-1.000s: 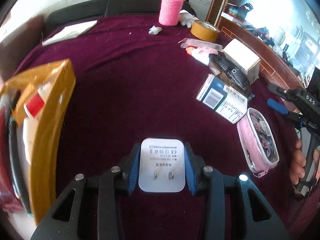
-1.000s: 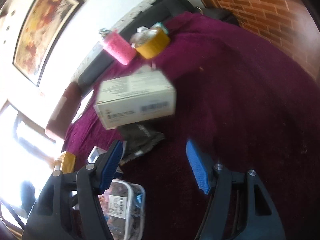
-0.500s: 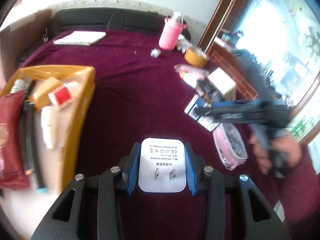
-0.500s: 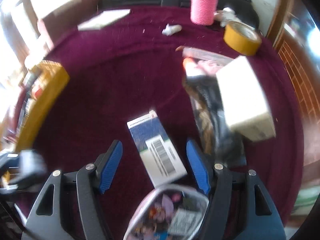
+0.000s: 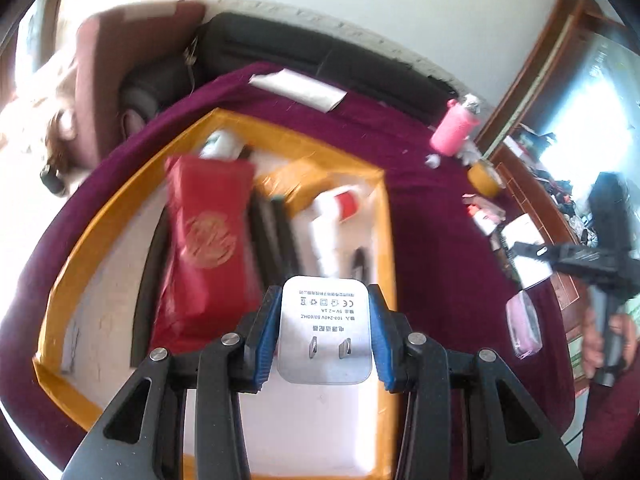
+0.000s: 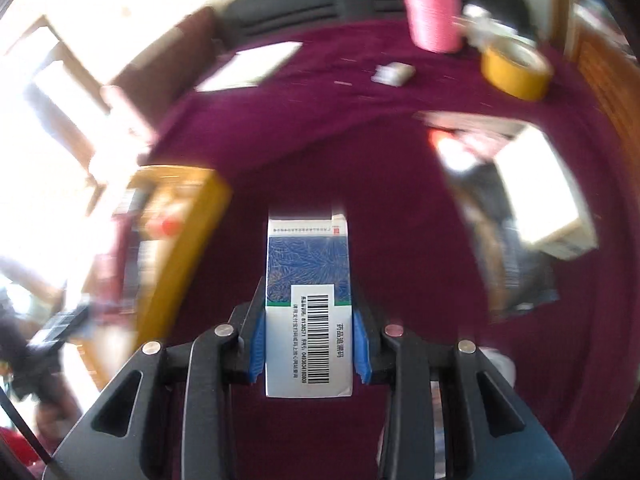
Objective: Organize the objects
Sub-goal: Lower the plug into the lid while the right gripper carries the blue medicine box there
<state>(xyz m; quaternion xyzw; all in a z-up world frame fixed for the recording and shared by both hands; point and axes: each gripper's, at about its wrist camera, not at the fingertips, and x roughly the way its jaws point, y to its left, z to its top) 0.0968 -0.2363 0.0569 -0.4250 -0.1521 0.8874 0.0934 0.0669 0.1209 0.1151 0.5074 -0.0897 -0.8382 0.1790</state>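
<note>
My left gripper [image 5: 322,334] is shut on a white plug charger [image 5: 325,330] and holds it above the yellow-rimmed box [image 5: 386,240]. The box holds a red packet [image 5: 204,236], dark tubes and white items. My right gripper [image 6: 308,348] is shut on a blue and white medicine box [image 6: 308,304] above the maroon cloth [image 6: 400,208]. The yellow box [image 6: 180,248] shows at the left in the right wrist view. The right gripper also shows in the left wrist view [image 5: 560,256].
A pink cup [image 6: 434,12], a yellow tape roll [image 6: 514,66], a white carton [image 6: 540,192], a dark pouch [image 6: 508,256] and a white pad [image 6: 252,64] lie on the cloth. A pink pencil case [image 5: 524,328] lies near the right edge.
My left gripper has carried the charger leftward, from over the cloth to over the yellow box. My right gripper has swung round, come down and shut on the medicine box.
</note>
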